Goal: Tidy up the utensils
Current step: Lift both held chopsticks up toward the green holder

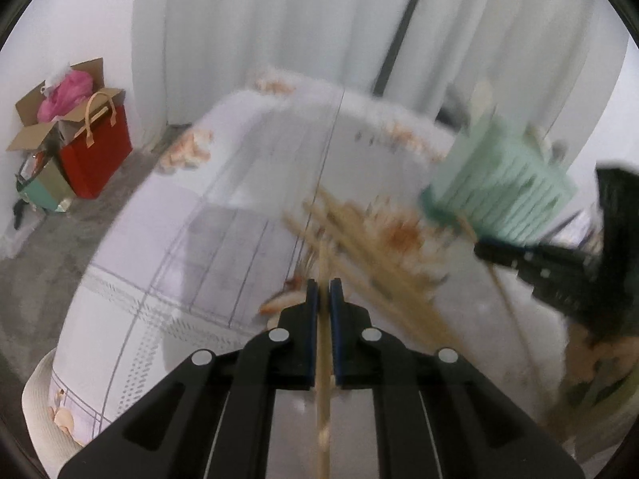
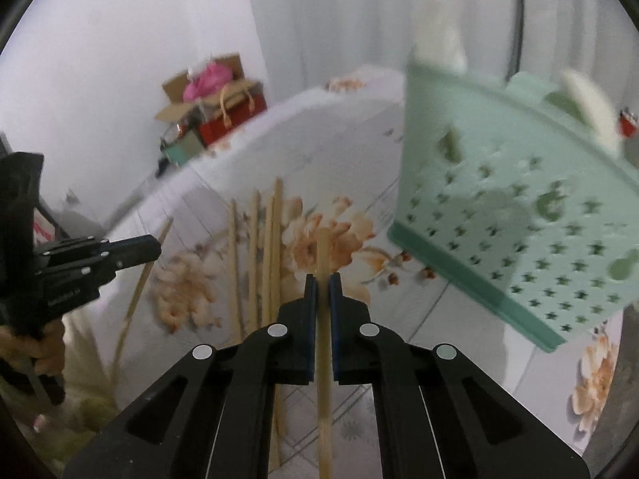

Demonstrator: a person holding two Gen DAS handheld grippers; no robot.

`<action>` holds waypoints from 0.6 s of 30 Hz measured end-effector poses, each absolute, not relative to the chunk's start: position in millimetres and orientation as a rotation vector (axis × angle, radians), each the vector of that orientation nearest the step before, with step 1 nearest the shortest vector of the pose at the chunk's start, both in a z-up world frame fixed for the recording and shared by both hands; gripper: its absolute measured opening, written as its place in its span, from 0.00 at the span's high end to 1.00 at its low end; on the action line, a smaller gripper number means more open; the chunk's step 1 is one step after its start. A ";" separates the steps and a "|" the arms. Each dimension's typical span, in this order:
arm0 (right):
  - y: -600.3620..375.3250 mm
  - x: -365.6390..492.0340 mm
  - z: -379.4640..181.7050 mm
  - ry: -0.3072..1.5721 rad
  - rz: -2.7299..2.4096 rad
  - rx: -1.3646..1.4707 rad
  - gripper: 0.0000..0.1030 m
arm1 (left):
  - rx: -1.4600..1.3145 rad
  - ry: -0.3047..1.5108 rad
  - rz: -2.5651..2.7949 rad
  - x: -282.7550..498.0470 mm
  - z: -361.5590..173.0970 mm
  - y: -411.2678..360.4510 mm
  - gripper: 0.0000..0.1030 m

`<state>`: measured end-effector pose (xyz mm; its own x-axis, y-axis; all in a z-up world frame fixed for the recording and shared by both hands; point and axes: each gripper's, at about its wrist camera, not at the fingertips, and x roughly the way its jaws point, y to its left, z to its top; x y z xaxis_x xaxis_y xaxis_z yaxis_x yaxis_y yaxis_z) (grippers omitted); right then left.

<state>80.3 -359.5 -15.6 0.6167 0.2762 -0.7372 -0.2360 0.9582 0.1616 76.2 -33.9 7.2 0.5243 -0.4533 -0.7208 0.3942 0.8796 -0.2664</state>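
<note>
Two grippers, left (image 1: 324,291) and right (image 2: 323,287), each pinching one chopstick (image 1: 322,359) (image 2: 324,359), loose chopsticks (image 2: 263,255) lying left of the green basket (image 2: 515,215).

The chopsticks (image 2: 255,247) look like pale, matt bamboo or wood, and so does the one (image 2: 324,359) pinched in the right tool (image 2: 323,291). Both tools, the left (image 1: 324,295) too, are matt black plastic with shiny metal rivets. At two o'clock the mint basket (image 2: 519,207) is smooth perforated plastic. The tabletop (image 2: 459,339) wears a glossy, floral-printed plastic cover. The red bag (image 1: 98,155) appears to be matt paper.
</note>
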 end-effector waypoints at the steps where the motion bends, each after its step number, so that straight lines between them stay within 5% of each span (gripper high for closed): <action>1: -365.6 74.3 -8.0 0.830 0.298 0.070 0.96 | -0.103 0.857 -0.524 74.4 15.8 -30.3 0.95; 18: -406.9 24.6 36.3 0.592 0.268 0.225 0.96 | -0.313 0.492 -0.780 73.0 153.3 -45.8 0.95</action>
